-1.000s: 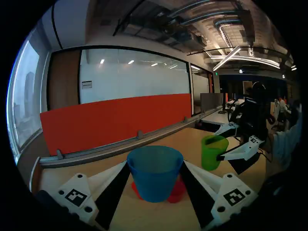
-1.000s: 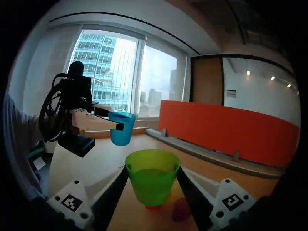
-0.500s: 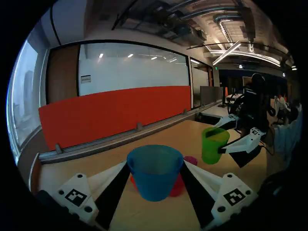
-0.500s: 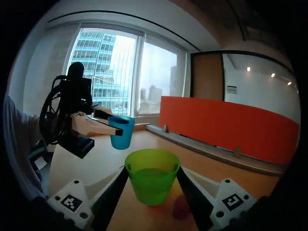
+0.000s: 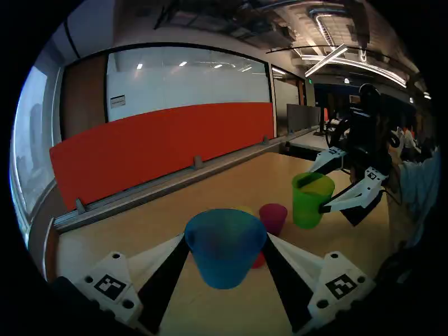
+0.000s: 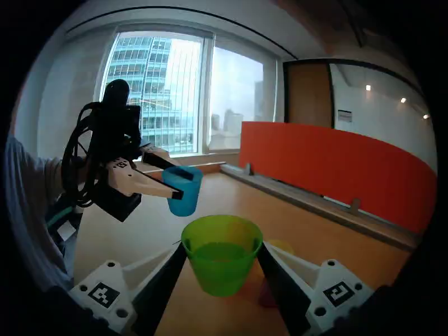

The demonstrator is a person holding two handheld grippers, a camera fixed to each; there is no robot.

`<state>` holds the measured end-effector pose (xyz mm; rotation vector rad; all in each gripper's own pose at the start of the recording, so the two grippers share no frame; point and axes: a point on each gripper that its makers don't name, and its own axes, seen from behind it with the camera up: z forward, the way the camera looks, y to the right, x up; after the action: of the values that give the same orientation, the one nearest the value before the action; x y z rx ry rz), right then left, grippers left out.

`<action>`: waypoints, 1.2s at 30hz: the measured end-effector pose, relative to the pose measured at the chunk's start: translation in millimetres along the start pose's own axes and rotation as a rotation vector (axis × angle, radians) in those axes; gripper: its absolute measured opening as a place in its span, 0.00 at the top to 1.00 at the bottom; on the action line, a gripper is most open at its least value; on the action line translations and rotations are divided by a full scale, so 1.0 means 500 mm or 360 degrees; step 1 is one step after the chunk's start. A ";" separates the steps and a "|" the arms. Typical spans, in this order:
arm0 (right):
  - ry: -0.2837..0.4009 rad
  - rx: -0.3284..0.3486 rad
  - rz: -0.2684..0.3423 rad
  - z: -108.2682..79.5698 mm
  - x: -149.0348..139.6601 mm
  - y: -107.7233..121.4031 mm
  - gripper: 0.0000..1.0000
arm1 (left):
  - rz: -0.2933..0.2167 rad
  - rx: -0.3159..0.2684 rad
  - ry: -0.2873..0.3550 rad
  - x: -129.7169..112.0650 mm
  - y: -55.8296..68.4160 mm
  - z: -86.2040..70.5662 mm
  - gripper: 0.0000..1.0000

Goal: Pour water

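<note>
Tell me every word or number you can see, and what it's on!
Small sign on the glass wall: too blurred to read.
Square marker on the left tool: a black-and-white pattern, no letters.
Matching marker on the right tool: also only a pattern.
The blue cup and green cup: no print visible.
So nothing can be read.

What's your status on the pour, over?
Left gripper shut on blue cup, upright. Right gripper shut on green cup, liquid inside, not tipped. Magenta cup on table nearby, nothing between the held cups.
</note>
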<state>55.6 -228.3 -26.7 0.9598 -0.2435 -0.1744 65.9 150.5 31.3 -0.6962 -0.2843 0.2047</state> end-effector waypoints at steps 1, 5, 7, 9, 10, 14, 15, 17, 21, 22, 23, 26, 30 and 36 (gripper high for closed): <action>-0.0011 0.0004 -0.0001 0.001 -0.004 0.000 0.10 | 0.0006 -0.0007 -0.0014 -0.005 0.002 0.002 0.12; -0.0051 0.0018 -0.0010 0.004 -0.018 0.001 0.10 | 0.0031 -0.0028 -0.0076 -0.027 0.009 0.010 0.12; -0.0069 0.0026 -0.0014 0.005 -0.023 0.000 0.10 | 0.0042 -0.0034 -0.0110 -0.039 0.011 0.013 0.12; -0.0088 0.0035 -0.0018 0.007 -0.029 -0.002 0.10 | 0.0051 -0.0042 -0.0142 -0.050 0.012 0.016 0.12; -0.0097 0.0039 -0.0020 0.008 -0.032 -0.002 0.09 | 0.0053 -0.0047 -0.0154 -0.055 0.013 0.017 0.12; -0.0135 0.0055 -0.0030 0.012 -0.045 -0.006 0.10 | 0.0060 -0.0064 -0.0198 -0.074 0.016 0.022 0.12; -0.0147 0.0059 -0.0034 0.013 -0.050 -0.006 0.10 | 0.0063 -0.0068 -0.0212 -0.079 0.016 0.023 0.12; -0.0172 0.0066 -0.0042 0.015 -0.060 -0.008 0.09 | 0.0071 -0.0076 -0.0239 -0.090 0.016 0.024 0.12; -0.0219 0.0083 -0.0054 0.019 -0.078 -0.011 0.09 | 0.0095 -0.0086 -0.0294 -0.112 0.017 0.025 0.12; -0.0228 0.0085 -0.0053 0.021 -0.083 -0.011 0.09 | 0.0101 -0.0089 -0.0306 -0.118 0.017 0.025 0.12; -0.0238 0.0087 -0.0053 0.022 -0.087 -0.011 0.09 | 0.0106 -0.0092 -0.0319 -0.123 0.018 0.026 0.12; -0.0263 0.0091 -0.0054 0.026 -0.099 -0.011 0.09 | 0.0118 -0.0103 -0.0359 -0.141 0.019 0.026 0.12; -0.0300 0.0102 -0.0064 0.030 -0.113 -0.013 0.09 | 0.0135 -0.0115 -0.0410 -0.162 0.019 0.027 0.12; -0.0357 0.0110 -0.0084 0.032 -0.134 -0.013 0.09 | 0.0149 -0.0138 -0.0475 -0.188 0.021 0.029 0.12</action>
<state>-13.5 -227.4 -31.9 1.0166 -0.4327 -0.3244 -28.4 140.9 17.3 -0.7656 -0.5490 0.3888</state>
